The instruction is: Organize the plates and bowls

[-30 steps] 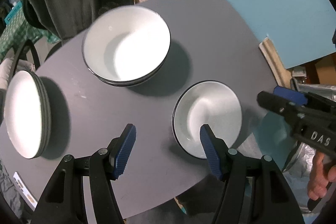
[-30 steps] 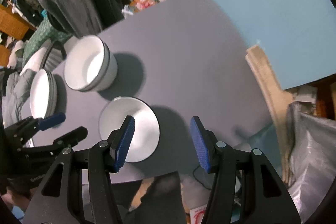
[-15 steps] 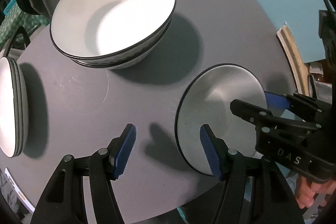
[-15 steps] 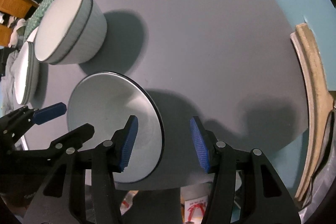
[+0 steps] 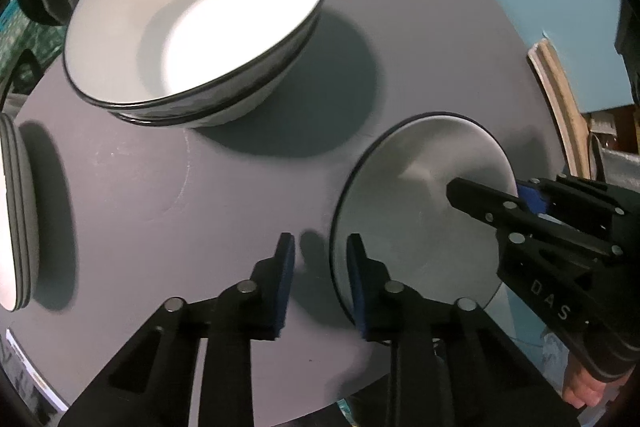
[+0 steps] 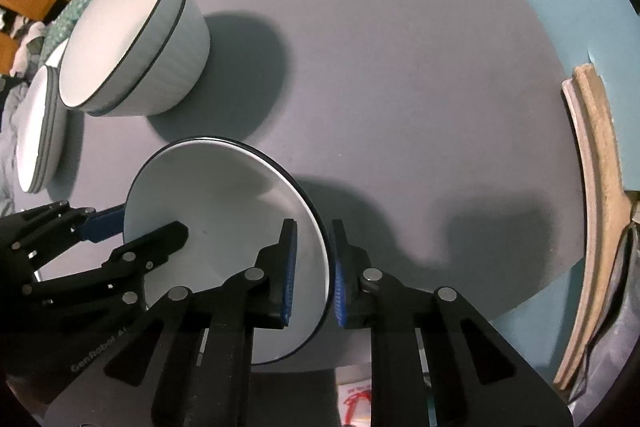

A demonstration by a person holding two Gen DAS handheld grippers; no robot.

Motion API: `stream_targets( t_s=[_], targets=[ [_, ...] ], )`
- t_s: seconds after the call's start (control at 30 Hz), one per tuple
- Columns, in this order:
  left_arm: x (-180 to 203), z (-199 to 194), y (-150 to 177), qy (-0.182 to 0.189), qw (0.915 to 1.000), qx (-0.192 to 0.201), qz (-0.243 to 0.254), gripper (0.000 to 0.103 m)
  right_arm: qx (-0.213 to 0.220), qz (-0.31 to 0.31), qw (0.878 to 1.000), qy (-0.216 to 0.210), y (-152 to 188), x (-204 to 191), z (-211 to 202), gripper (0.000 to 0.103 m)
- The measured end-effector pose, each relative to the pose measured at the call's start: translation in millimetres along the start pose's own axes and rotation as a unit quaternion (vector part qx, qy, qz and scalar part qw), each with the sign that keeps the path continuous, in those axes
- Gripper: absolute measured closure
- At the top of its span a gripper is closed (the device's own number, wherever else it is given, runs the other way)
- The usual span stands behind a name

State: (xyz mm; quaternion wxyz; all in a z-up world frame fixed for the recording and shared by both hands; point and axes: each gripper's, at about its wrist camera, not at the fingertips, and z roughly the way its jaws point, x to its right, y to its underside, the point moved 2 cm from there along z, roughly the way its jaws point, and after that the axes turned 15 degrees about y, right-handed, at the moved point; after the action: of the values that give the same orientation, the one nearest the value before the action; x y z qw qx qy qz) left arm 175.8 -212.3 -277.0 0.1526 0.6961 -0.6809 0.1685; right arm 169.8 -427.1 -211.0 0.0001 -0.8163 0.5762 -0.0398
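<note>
From the left wrist view, we see our left gripper (image 5: 320, 267) pointing down at the grey table (image 5: 240, 227), its jaws just narrowed around the near rim of a small white bowl (image 5: 420, 195) with a dark edge. One blue pad sits inside the rim and the other outside; whether both pads press on the rim we cannot tell. Across the bowl, the right gripper (image 5: 516, 195) reaches over the opposite rim, with a hand (image 5: 580, 387) behind it at the lower right. Farther up the table stands a stack of larger bowls (image 5: 200, 15), and a stack of plates (image 5: 16, 211) sits at the left edge.

From the right wrist view, our right gripper (image 6: 314, 267) has also just closed in, its two blue pads straddling the bowl's (image 6: 224, 227) rim, one inside and one outside, pinching it. The left gripper (image 6: 132, 227) holds the far side of the same bowl likewise. The bowl stack (image 6: 136, 43) stands beyond, with the plates (image 6: 40, 131) just beside it on the left.
</note>
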Motion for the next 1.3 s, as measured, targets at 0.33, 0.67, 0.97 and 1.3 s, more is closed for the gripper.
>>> stream_targets(
  t_s=[0.33, 0.67, 0.97, 1.3],
  targets=[
    [-31.5, -17.9, 20.2, -0.005, 0.9998, 0.004, -0.021, 0.081, -0.010, -0.019, 0.999, -0.033, -4.6, -38.4, -7.4, 0.093],
    [-81.8, -49.7, 41.7, -0.033, 0.9975, 0.019, -0.059, 0.081, -0.014, -0.058, 0.997, -0.050, -8.4, -87.9, -18.6, 0.093],
    [-76.6, -55.7, 42.4, -0.035, 0.9968, 0.024, -0.067, 0.081, -0.010, -0.074, 0.996, -0.056, -35.0, -99.7, -27.2, 0.093],
    [-64.6, -23.6, 39.6, -0.048, 0.9985, -0.003, -0.023, 0.081, -0.012, -0.079, 0.996, -0.047, -29.8, -114.1, -10.0, 0.093]
  ],
)
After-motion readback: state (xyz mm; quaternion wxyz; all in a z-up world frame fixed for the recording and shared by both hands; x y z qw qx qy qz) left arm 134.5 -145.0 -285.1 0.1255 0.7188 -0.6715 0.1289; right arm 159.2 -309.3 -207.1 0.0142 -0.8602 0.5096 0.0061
